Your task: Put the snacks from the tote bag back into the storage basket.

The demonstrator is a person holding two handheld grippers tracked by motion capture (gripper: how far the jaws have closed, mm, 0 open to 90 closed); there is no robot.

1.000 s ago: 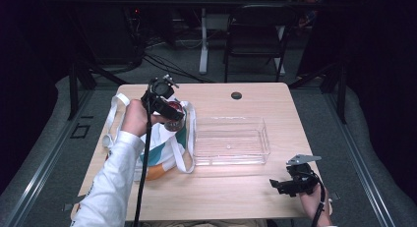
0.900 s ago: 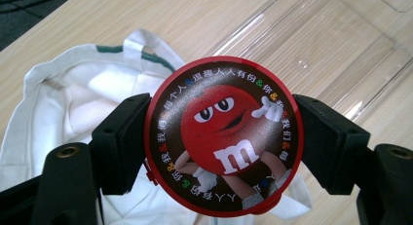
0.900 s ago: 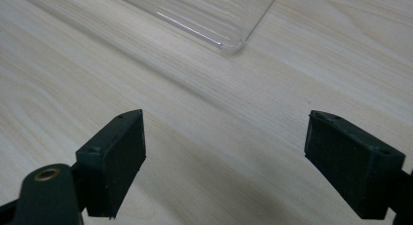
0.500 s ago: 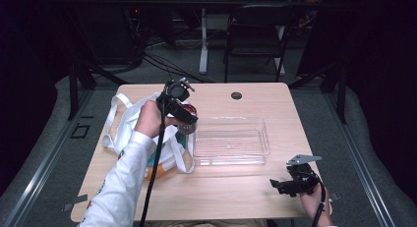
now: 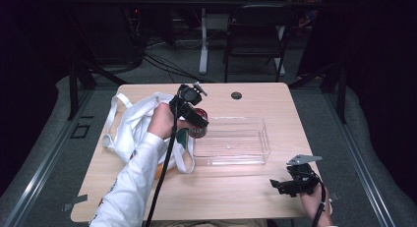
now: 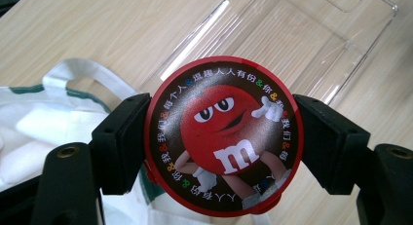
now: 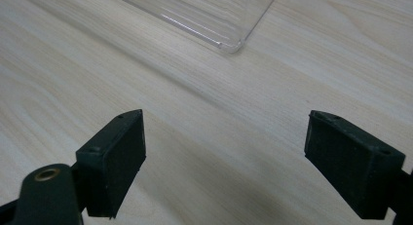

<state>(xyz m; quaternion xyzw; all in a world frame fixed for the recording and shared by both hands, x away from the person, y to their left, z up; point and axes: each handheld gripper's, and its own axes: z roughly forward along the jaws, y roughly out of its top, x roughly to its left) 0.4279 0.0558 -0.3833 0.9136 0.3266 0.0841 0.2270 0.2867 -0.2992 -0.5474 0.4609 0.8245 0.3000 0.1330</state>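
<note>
The left tongs are clenching a round red tin by its two sides, one black pad pressing on each side. The lid of the tin is showing a red cartoon candy figure with a ring of small coloured characters around it. In the high view the left tongs are holding the tin in the air near the middle of the worktop, just at the left short wall of the clear plastic tray. A white cloth bag with green trim is lying on the left part of the worktop, and the person's sleeve is reaching over it.

The right tongs are resting near the front right corner of the worktop, well apart from the tin. Their jaws are standing wide and released, with only bare wood between them. A small dark round cap is sitting near the far edge.
</note>
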